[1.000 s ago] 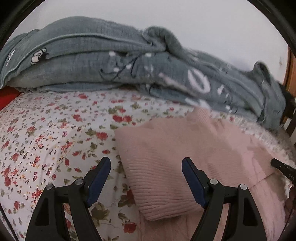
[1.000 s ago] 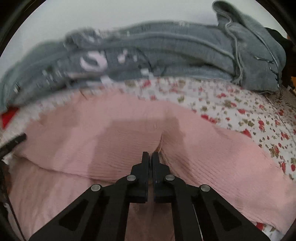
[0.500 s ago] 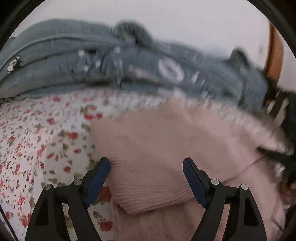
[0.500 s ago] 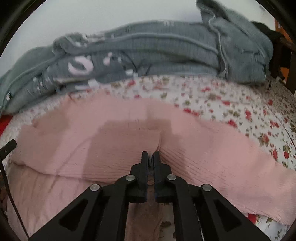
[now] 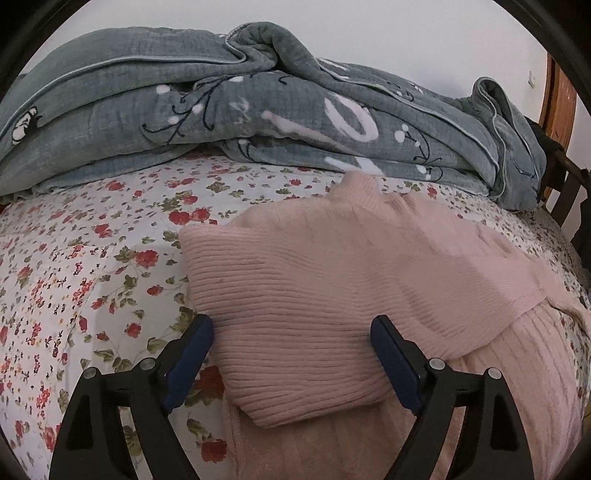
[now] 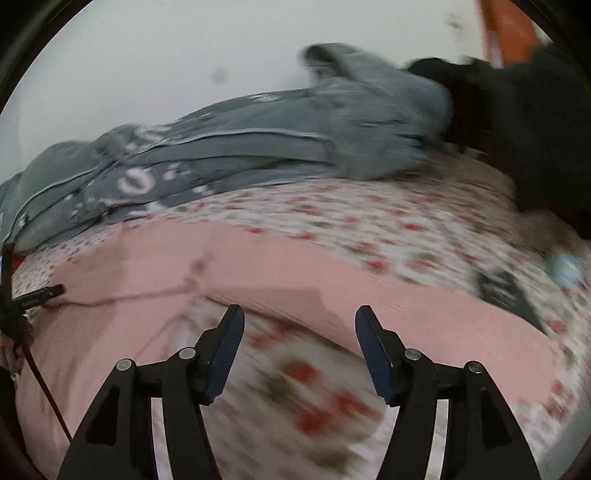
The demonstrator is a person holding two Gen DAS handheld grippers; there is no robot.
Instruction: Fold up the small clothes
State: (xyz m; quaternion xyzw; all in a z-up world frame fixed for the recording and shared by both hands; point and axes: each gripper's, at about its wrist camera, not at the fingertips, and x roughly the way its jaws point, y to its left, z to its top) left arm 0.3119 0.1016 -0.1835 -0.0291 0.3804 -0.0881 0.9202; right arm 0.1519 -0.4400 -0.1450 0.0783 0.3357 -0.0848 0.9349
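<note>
**Pink sweater lies across the bed, both grippers spread apart**

While the left gripper (image 5: pixel 291 347) stands with its two fingers wide apart, the pink sweater (image 5: pixel 332 288) lies directly ahead of it on the flowered bedsheet (image 5: pixel 92 266). A folded part of the sweater, with a ribbed knit, reaches toward this gripper, and its near rounded edge sits between the two blue pads (image 5: pixel 393 363). The left pad is just beside the folded edge; I cannot tell if it touches the knit. The fingers hold nothing. From this gripper the sweater runs with its long axis from the near left to the far right, and a second layer of it continues below, toward the lower right.

The right gripper (image 6: pixel 299 347) also has its fingers spread and grips nothing. This view is blurred. Between its fingers the flowered sheet shows, and the sweater lies just ahead of the fingertips as a wide pink band. Seen from here the long axis goes from side to side, from the far left down to the right. One edge of the band is just beyond the fingertips.

Farther ahead of both grippers a gray quilt (image 5: pixel 221 110) is piled against the white wall (image 5: pixel 369 29). A dark thing (image 6: pixel 517 122) lies to the far right of the right gripper; what it is I cannot tell.
</note>
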